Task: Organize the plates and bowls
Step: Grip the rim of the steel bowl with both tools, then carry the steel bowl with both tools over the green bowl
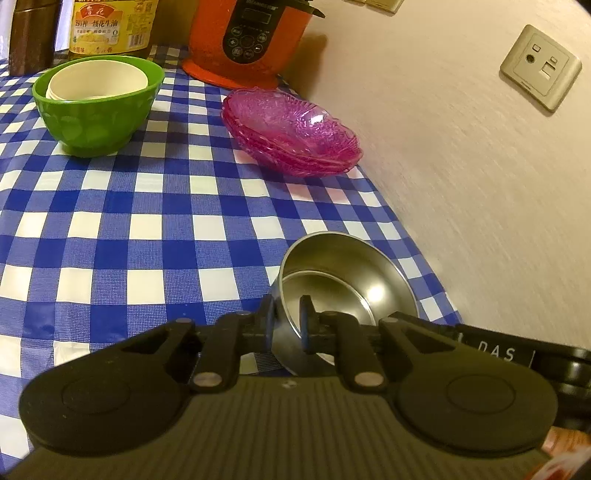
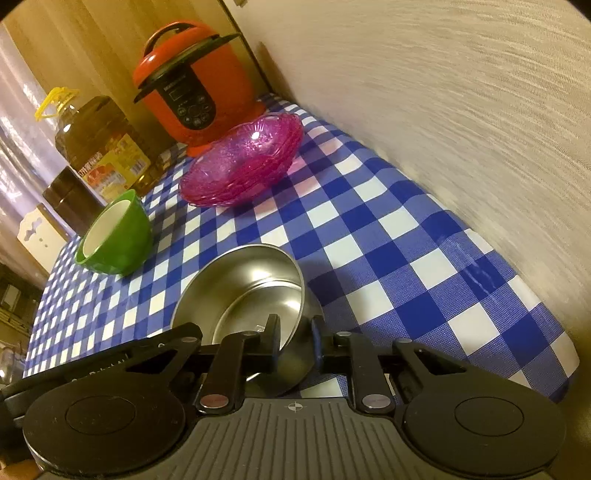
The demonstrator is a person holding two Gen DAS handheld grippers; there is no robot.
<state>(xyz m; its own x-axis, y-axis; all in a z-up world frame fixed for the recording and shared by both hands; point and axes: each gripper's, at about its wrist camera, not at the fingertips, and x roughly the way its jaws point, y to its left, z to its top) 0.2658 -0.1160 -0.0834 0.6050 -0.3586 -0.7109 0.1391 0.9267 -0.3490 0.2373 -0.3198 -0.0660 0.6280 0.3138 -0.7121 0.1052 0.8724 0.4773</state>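
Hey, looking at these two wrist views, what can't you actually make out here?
- Steel bowls: near rim, both views, hidden behind the gripper body.
- White bowl, left wrist view: lower part hidden by the green bowl.
- Oil bottle, left wrist view: top cut off by the edge.

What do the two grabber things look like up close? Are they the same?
Yes, they match. The left gripper and the right gripper are both black, with two slim fingers carrying blue pads, hinged link arms with silver rivets, two round black discs, and a ribbed grey body.
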